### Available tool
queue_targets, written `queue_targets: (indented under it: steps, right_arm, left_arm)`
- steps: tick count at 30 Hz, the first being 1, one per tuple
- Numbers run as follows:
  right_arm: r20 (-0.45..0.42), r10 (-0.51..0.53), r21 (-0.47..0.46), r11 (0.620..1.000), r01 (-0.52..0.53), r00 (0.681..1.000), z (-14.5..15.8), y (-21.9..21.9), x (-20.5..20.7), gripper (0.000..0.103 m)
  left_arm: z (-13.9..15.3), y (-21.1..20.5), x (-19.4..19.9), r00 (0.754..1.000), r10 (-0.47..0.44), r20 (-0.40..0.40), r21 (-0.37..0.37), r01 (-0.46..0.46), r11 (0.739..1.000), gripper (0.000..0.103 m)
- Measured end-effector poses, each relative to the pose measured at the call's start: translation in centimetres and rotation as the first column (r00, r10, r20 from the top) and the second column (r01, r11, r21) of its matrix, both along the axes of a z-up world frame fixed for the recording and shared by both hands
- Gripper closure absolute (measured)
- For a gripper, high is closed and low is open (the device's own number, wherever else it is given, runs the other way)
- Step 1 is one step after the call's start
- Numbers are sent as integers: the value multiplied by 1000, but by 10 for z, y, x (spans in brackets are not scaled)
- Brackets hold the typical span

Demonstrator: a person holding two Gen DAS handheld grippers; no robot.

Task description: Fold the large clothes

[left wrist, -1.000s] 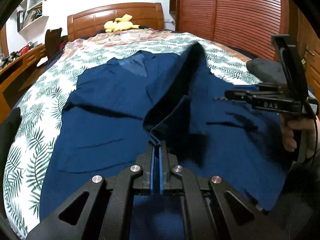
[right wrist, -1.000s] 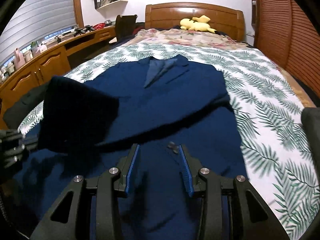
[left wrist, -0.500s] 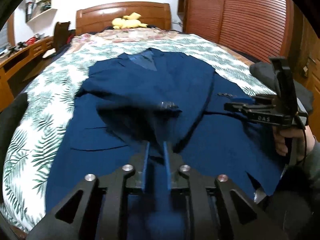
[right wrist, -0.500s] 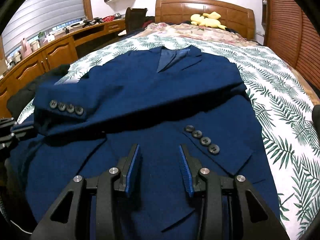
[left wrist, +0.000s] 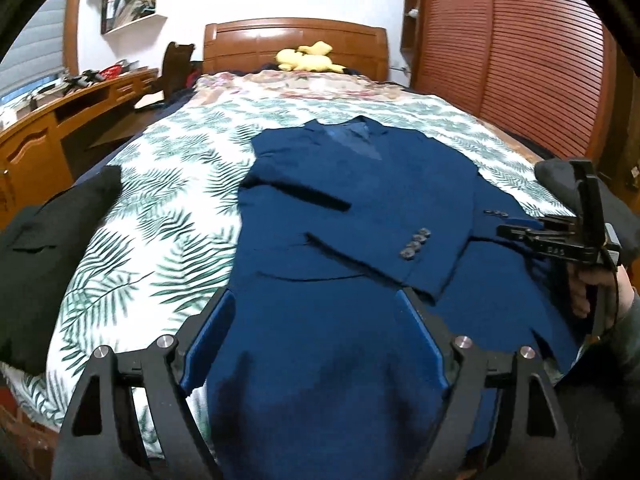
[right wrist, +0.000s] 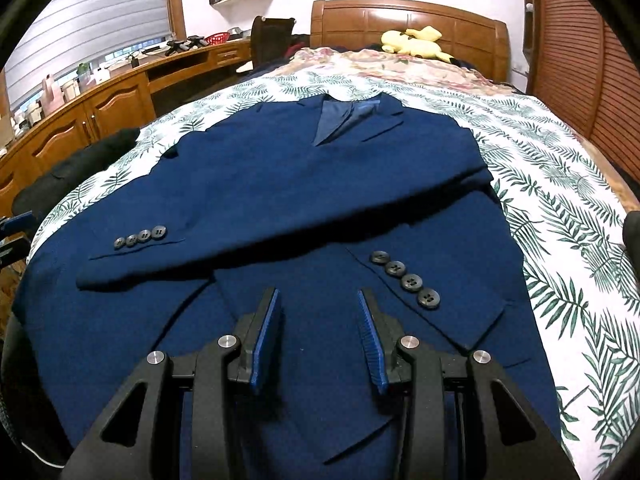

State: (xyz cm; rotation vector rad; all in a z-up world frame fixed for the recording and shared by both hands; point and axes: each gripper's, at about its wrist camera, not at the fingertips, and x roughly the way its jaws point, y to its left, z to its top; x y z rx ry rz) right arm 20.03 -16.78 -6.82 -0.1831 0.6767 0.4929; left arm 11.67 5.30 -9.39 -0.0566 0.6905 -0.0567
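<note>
A navy blue suit jacket (left wrist: 360, 208) lies flat on the bed, collar toward the headboard; it also shows in the right wrist view (right wrist: 312, 184). Both sleeves are folded across its front, each cuff with a row of grey buttons (right wrist: 140, 236) (right wrist: 404, 280). My left gripper (left wrist: 316, 312) is open and empty above the jacket's lower part. My right gripper (right wrist: 318, 300) is open and empty above the jacket's hem between the two cuffs. It also shows in the left wrist view (left wrist: 520, 234), held by a hand at the jacket's right edge.
The bed has a white sheet with green leaf print (left wrist: 160, 232) and a wooden headboard (left wrist: 296, 40). A yellow plush toy (right wrist: 416, 42) lies at the head. A black garment (left wrist: 52, 236) lies on the bed's left edge. A wooden desk (right wrist: 100, 112) runs along the left, a slatted wardrobe (left wrist: 520, 60) stands right.
My left gripper let go of the sleeve it held up. The sleeve now lies flat across the jacket front. The left jaws opened wide and the gripper drew back toward the hem.
</note>
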Motion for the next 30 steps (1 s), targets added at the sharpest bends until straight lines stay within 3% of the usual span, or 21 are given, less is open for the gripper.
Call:
queue_targets:
  steps: [7,13,15,18,30]
  right_arm:
    - [17,3,-29,1000,-2,1000,4,2,-9,62]
    - [46,14,-34,999,-12,999,27,-14,-27,62]
    - [49,1,-42,999,1,999,31,-23,-33,47]
    - [48,-21,-42,999,23,999,35,-42,-44,42]
    - [-77,-202,-106,975,193,976,5,-121,-41,42]
  left_arm:
    - [-6,14,-4,1000,9,-10,2,-9,1000,21]
    - [-11,16,-12,1000,-13,-11,31,14,999,21]
    - [-14,17,-14,1000,-14,-12,34,15,999,21]
    - [-16,21,-16,1000,-14,-17,25,14,1000,21]
    - [-28,38,-24,999,15,-40,19,-14,1000,20]
